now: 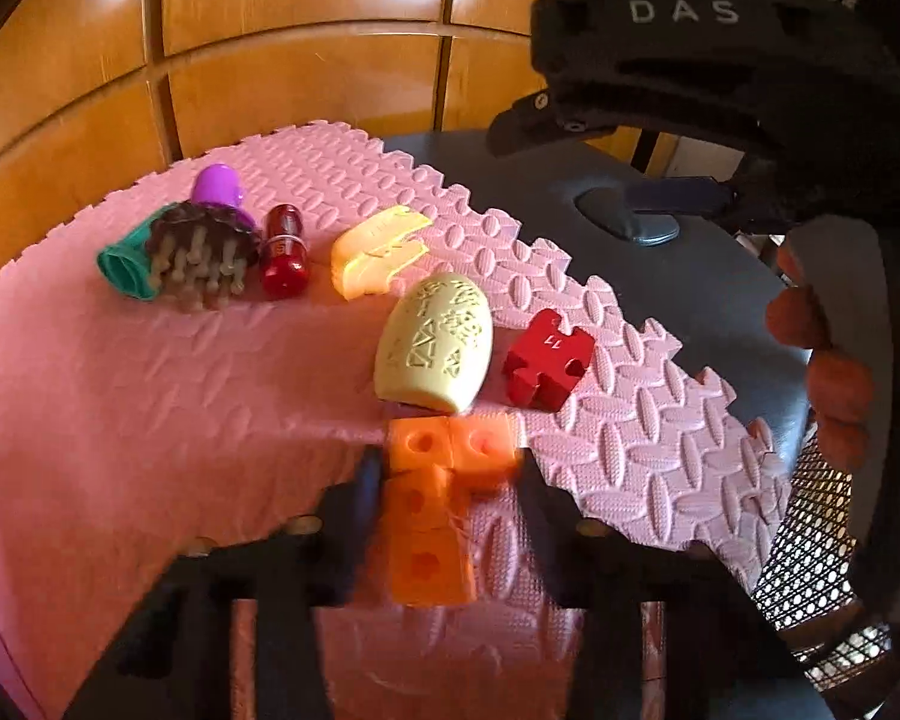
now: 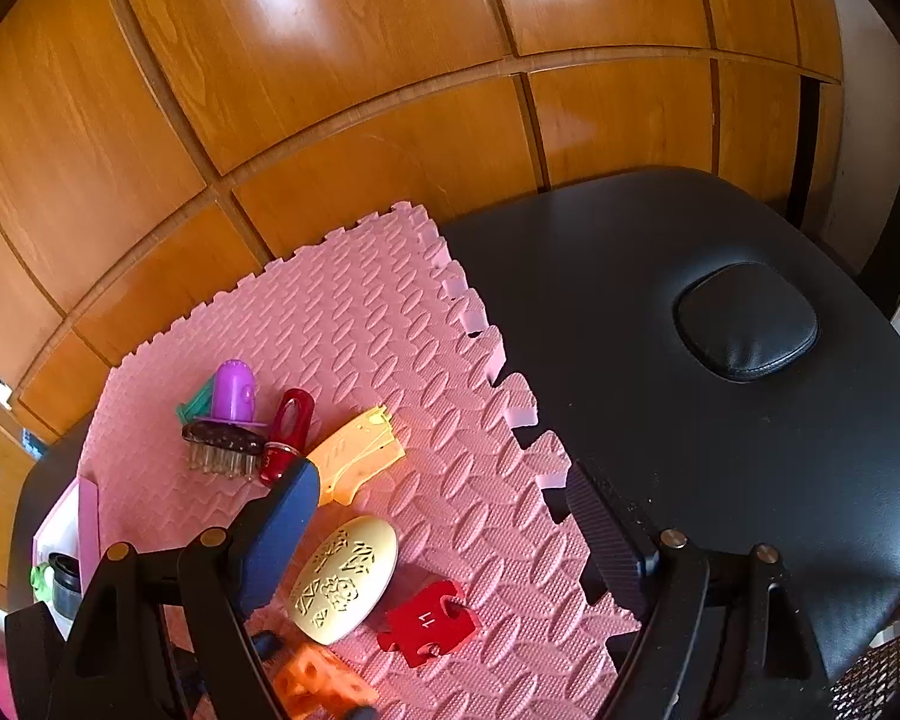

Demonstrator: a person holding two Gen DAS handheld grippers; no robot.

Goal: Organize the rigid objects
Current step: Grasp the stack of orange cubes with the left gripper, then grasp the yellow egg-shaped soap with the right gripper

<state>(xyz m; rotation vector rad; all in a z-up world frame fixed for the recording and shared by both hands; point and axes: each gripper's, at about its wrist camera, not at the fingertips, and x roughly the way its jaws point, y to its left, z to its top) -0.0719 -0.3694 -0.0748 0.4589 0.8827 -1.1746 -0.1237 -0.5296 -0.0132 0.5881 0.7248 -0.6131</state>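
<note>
wall: glossy wood panels (sunlit) | furniture: black padded table

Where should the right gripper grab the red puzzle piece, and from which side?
The red puzzle piece lies flat on the pink foam mat, apart from the cream oval. Probably come from above and pinch across two opposite plain edges, avoiding knob and notch. The right gripper hangs open above it.
</note>
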